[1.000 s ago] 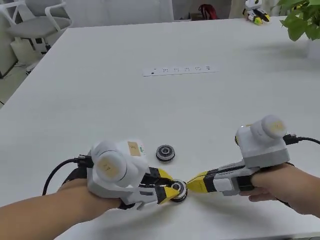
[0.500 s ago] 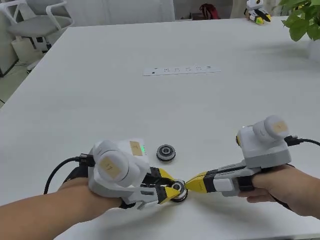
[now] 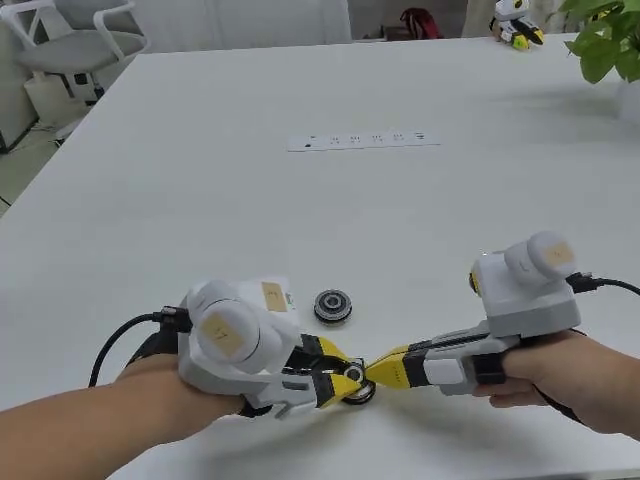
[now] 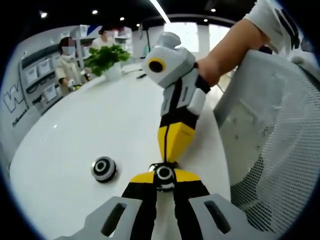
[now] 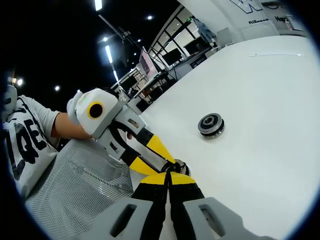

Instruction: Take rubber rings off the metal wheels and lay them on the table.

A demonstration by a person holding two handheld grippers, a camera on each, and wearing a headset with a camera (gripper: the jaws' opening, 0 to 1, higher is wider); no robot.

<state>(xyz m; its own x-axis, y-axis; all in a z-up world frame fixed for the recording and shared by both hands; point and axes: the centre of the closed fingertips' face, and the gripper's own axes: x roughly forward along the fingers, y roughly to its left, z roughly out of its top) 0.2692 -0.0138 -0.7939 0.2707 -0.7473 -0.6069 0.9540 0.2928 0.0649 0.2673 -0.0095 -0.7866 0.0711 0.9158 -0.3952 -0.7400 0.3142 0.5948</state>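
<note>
Metal wheel (image 4: 164, 175) grasped in left gripper (image 3: 348, 384) by table's (image 3: 300, 220) near edge, right gripper (image 3: 372, 371) clenched, tip touching its rim, second wheel (image 3: 331, 305) just beyond.

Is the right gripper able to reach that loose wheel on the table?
Probably yes: bare table lies between the right gripper and the loose wheel. Its jaws are shut at the held wheel in the left gripper, so it must leave that.
</note>
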